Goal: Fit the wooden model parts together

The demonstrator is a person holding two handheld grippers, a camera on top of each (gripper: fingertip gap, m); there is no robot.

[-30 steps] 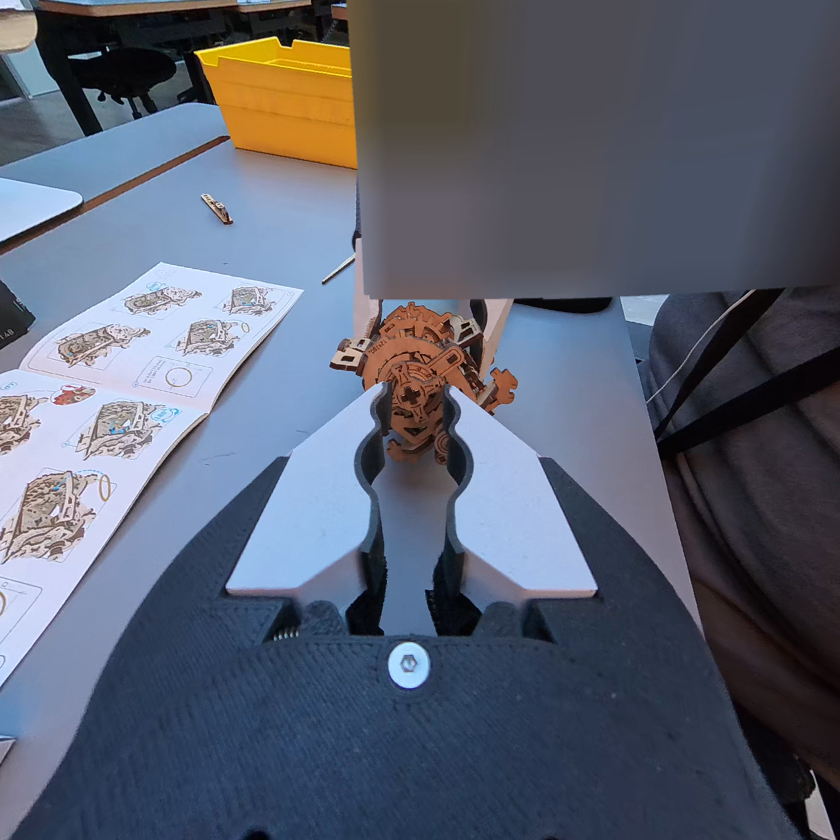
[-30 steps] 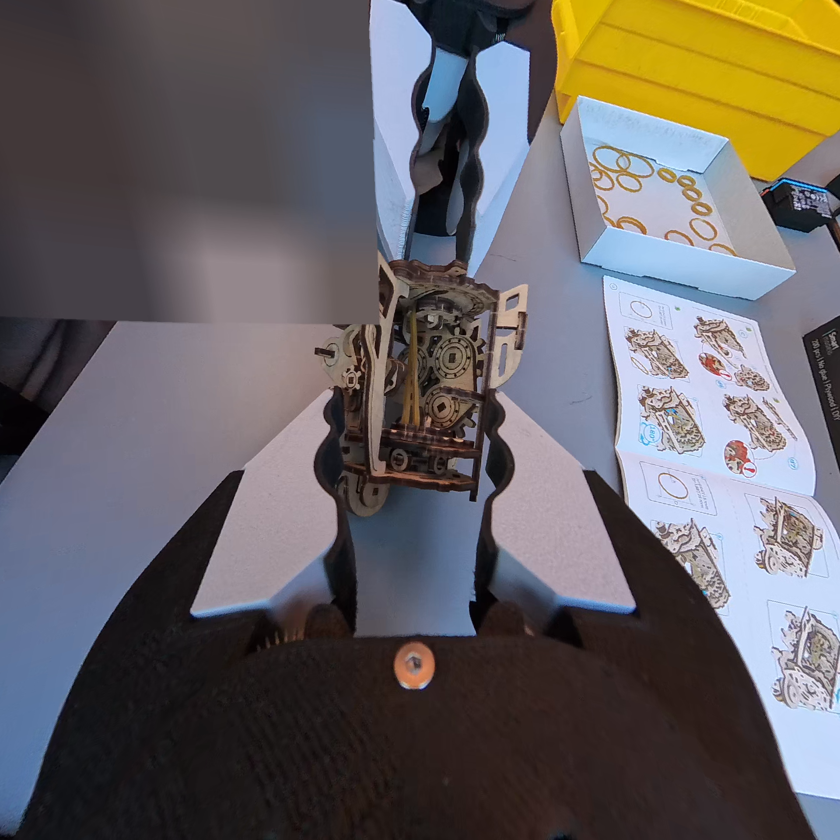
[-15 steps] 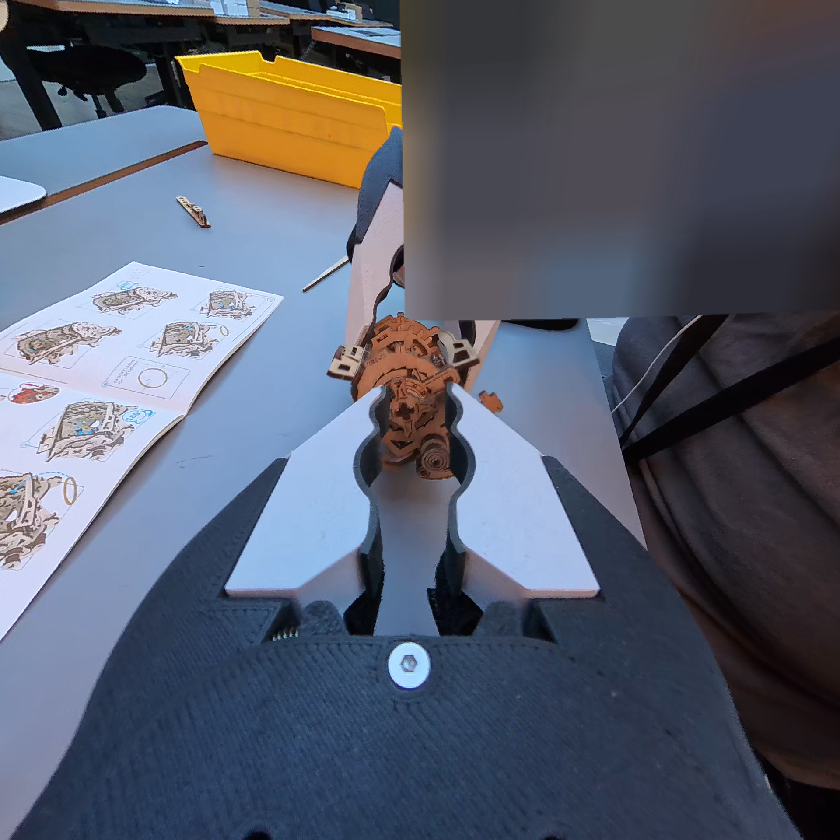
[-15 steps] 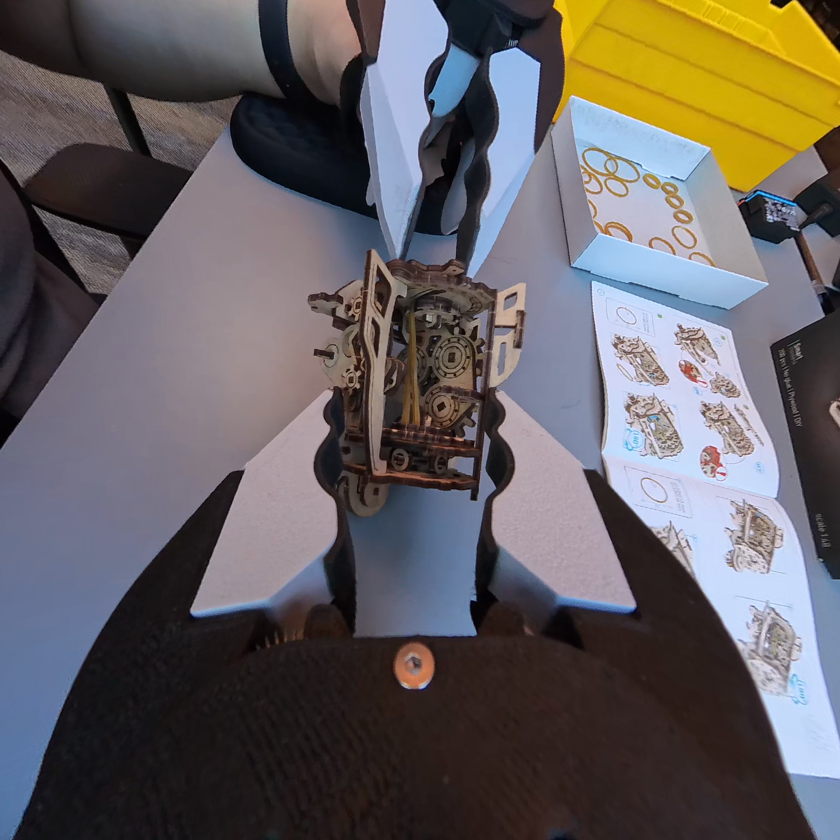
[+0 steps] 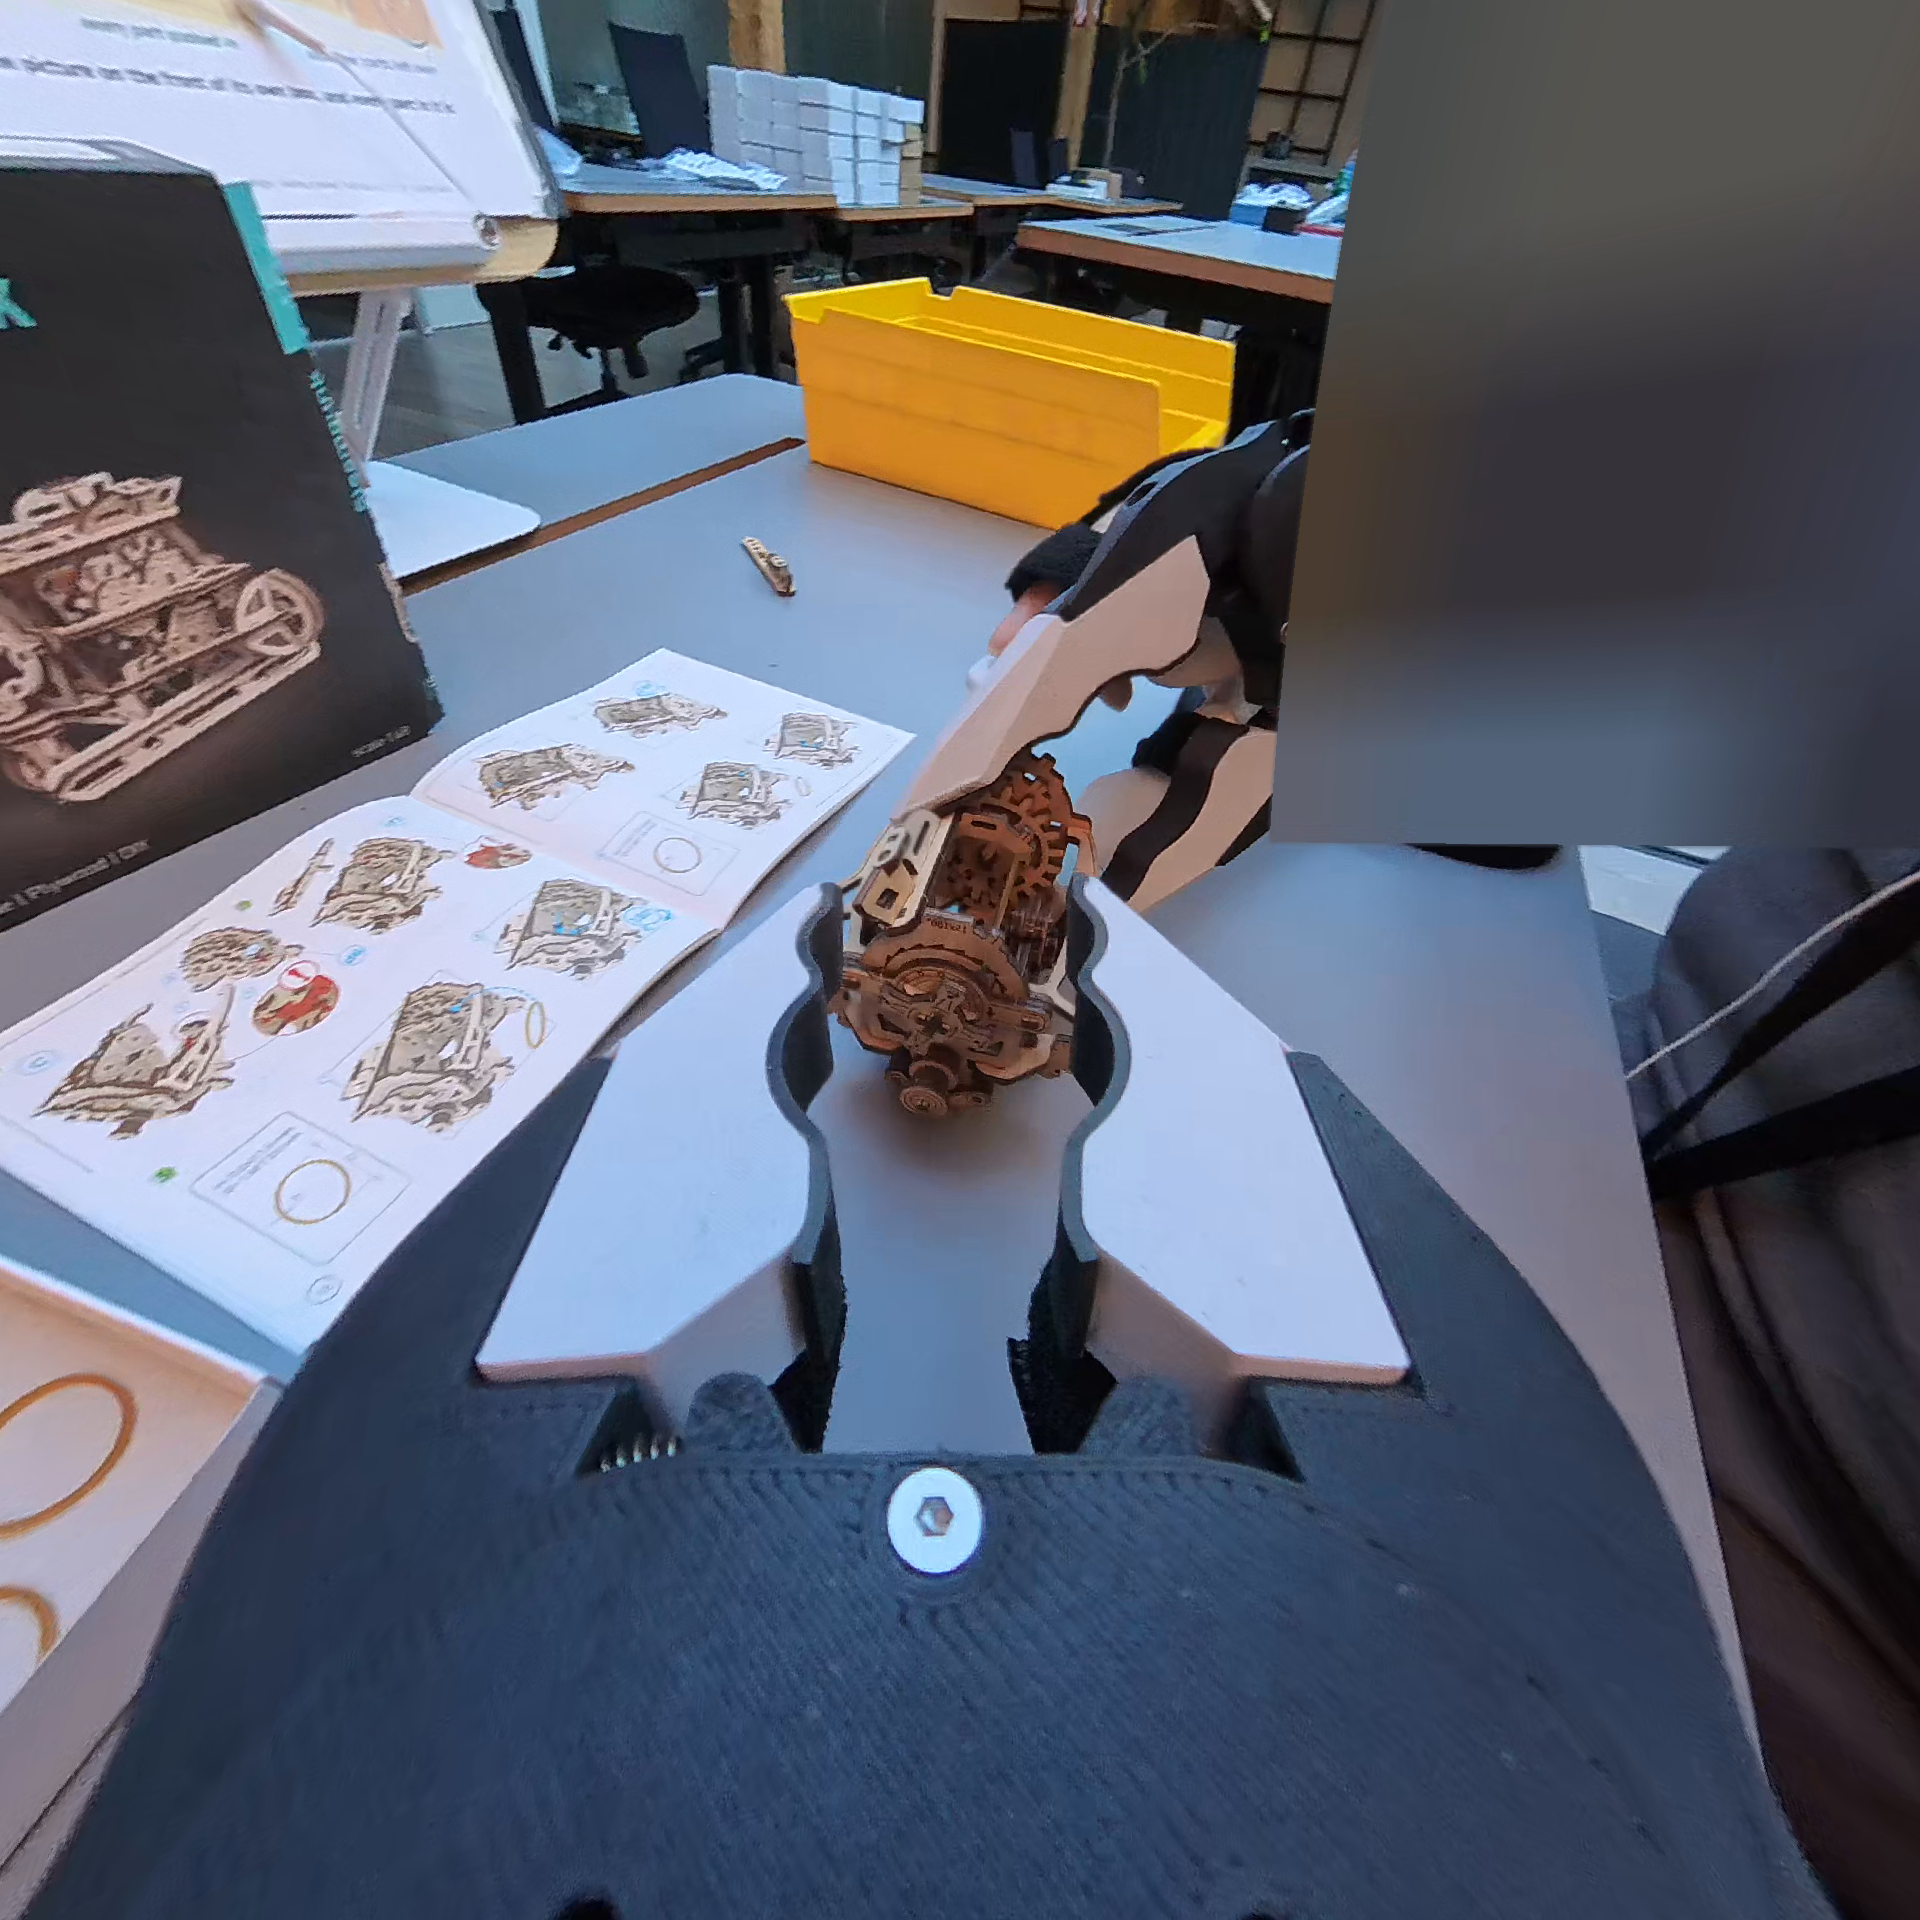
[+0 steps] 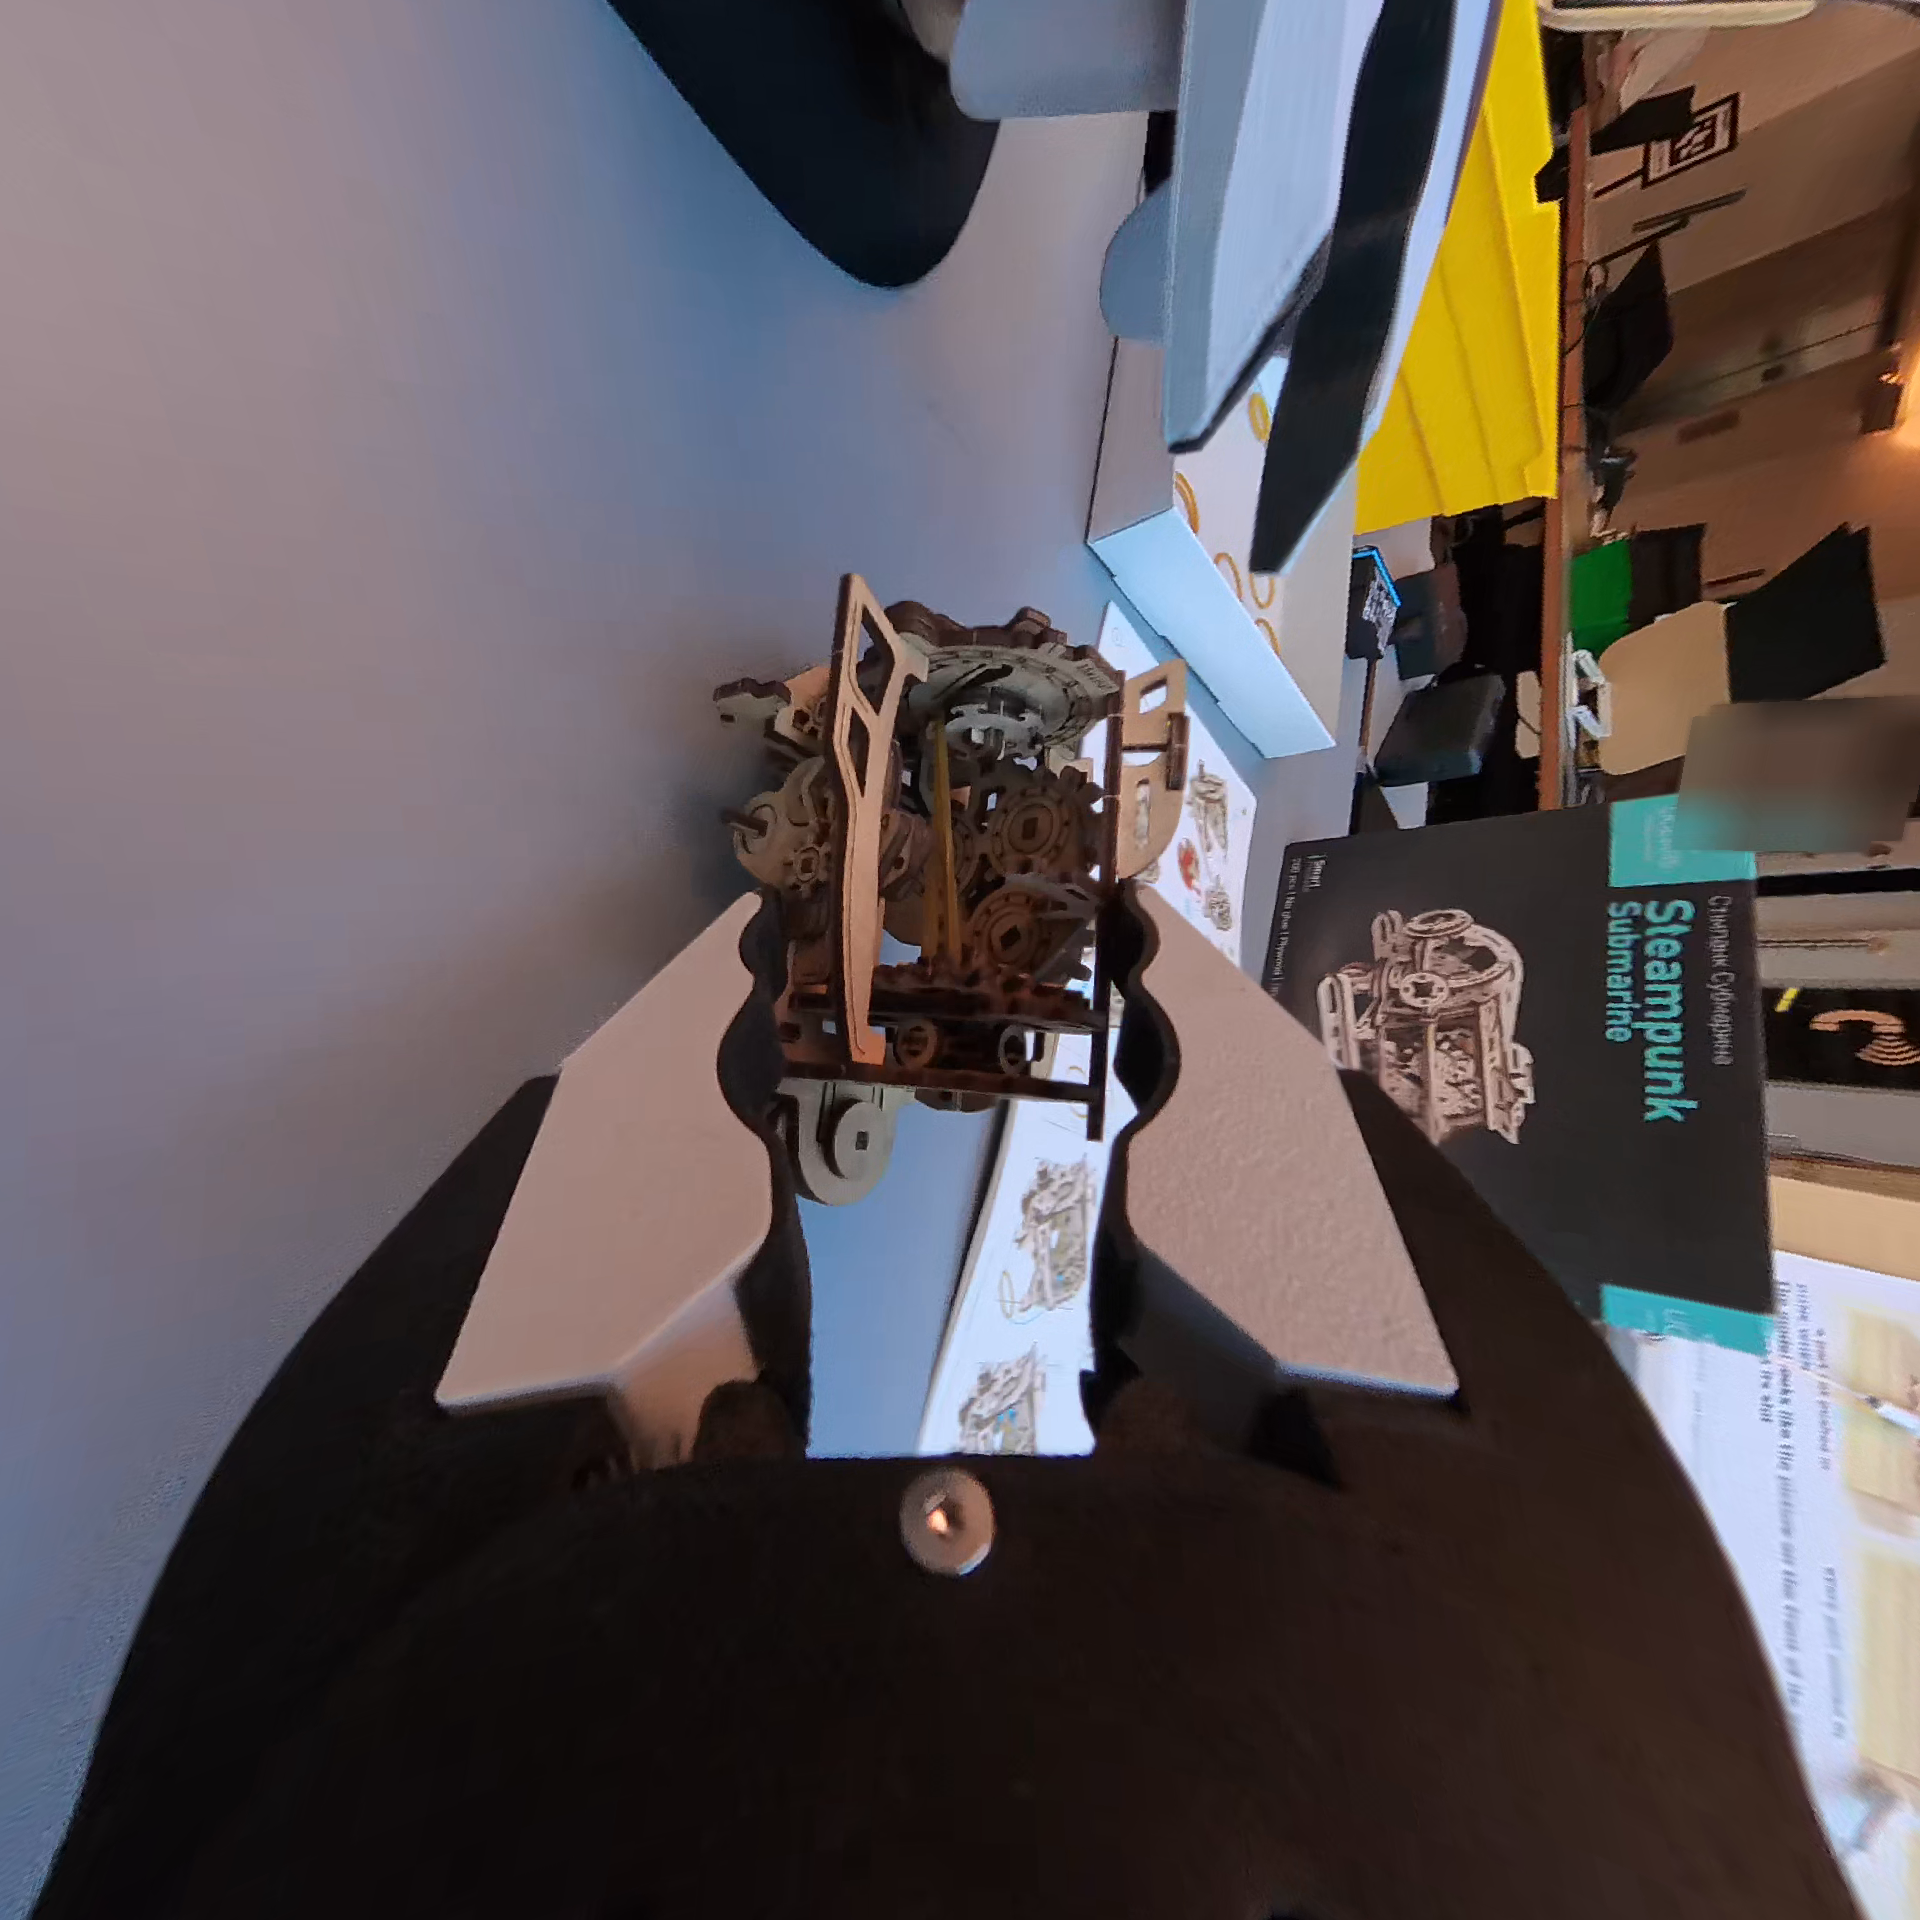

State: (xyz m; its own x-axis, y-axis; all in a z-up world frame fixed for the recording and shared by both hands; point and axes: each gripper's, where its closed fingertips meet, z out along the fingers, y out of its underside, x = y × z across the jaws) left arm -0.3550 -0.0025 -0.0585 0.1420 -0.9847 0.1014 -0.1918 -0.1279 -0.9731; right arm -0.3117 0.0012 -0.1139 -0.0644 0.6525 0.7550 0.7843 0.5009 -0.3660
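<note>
The wooden model (image 6: 966, 862), a cage of gears with a yellow rubber band inside, is clamped between the fingertips of my right gripper (image 6: 945, 914) and held above the grey table (image 6: 364, 520). In the left wrist view the model (image 5: 956, 987) sits in line with the fingertips of my left gripper (image 5: 951, 914). That gripper's jaws stand wide apart and do not squeeze the model. The right gripper's fingers (image 5: 1039, 686) reach the model from behind. The left gripper's fingers (image 6: 1247, 208) show at the top of the right wrist view, apart from the model.
An open instruction booklet (image 5: 468, 935) lies left of the model, with the black kit box (image 5: 177, 571) standing behind it. A white tray of rubber bands (image 5: 62, 1455) is at near left. A yellow bin (image 5: 997, 405) and a small wooden strip (image 5: 769, 566) lie farther back. A person's lap (image 5: 1787, 1143) is at the right. The gap from one gripper's tips to the other's is roughly 8 cm.
My left gripper has opened, let go of the model's end and drawn back. My right gripper has rolled and tilted with the model still in it.
</note>
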